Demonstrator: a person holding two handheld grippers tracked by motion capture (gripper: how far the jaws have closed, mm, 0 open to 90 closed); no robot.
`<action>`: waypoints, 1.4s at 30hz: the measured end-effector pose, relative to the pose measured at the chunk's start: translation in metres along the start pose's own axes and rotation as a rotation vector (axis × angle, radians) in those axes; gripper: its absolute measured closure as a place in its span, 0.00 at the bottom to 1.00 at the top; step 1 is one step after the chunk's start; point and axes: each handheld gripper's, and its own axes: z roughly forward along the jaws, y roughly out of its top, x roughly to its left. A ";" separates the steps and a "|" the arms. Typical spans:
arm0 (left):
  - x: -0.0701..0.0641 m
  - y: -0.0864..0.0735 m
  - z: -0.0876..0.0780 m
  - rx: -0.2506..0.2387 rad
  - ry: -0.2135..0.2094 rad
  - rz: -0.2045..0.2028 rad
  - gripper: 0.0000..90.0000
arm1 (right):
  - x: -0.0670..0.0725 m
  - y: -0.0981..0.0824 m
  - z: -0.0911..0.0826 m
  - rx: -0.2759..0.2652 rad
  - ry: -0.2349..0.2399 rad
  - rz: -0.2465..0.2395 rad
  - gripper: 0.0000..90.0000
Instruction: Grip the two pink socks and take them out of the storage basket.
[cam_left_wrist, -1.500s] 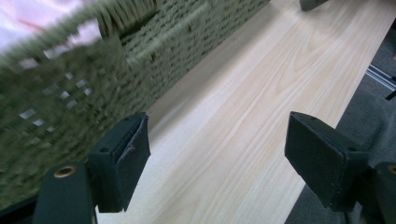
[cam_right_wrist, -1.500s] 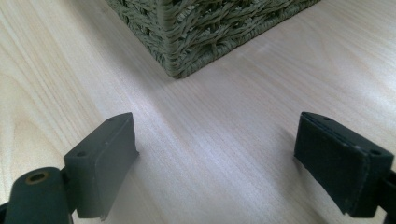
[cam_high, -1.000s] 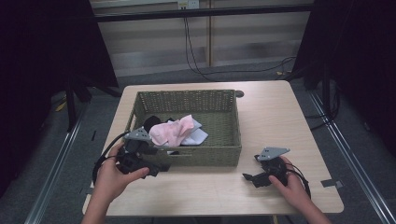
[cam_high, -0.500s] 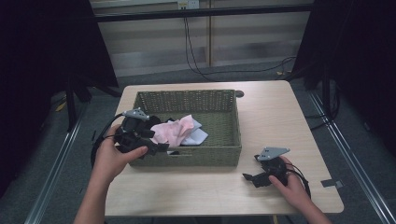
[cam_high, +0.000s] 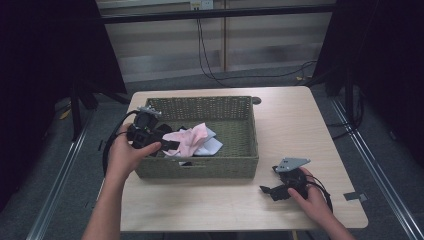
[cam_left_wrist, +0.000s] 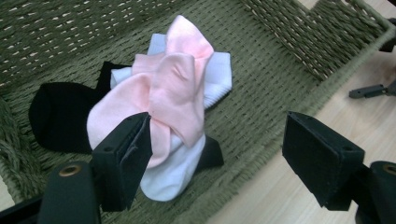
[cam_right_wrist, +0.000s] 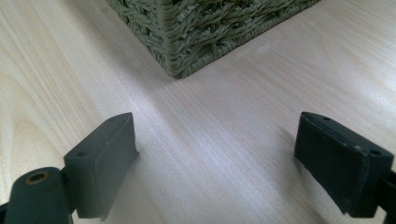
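Note:
A green woven basket (cam_high: 200, 169) stands on the table and holds a heap of socks. A pink sock (cam_high: 190, 140) (cam_left_wrist: 177, 88) lies on top of a white sock (cam_left_wrist: 219, 79) and a black sock (cam_left_wrist: 60, 112). My left gripper (cam_high: 169, 145) (cam_left_wrist: 219, 140) hovers over the basket's left side, pointing at the heap. It is open; its jaws have just been closing a little, with nothing pressed between them. One pad sits in front of the pink sock's edge. My right gripper (cam_high: 267, 191) (cam_right_wrist: 215, 154) rests open on the table right of the basket's near corner (cam_right_wrist: 196, 32).
The light wooden table (cam_high: 300, 125) has bare room right of the basket and along its front edge. A metal frame and cables stand behind the table; dark curtains hang at both sides.
The left hand has carried its gripper from the basket's near front wall away from me, up over the basket's left side. The right gripper has stayed put.

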 end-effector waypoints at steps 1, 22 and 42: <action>0.000 0.000 0.000 0.000 0.000 0.000 0.27 | 0.000 0.000 0.000 0.000 0.000 0.000 0.14; 0.020 0.021 0.054 0.065 0.025 -0.033 0.32 | 0.000 0.000 0.000 0.000 0.000 0.001 0.13; 0.019 0.036 0.096 0.074 0.021 -0.026 0.33 | 0.000 0.000 0.000 -0.002 0.002 0.006 0.14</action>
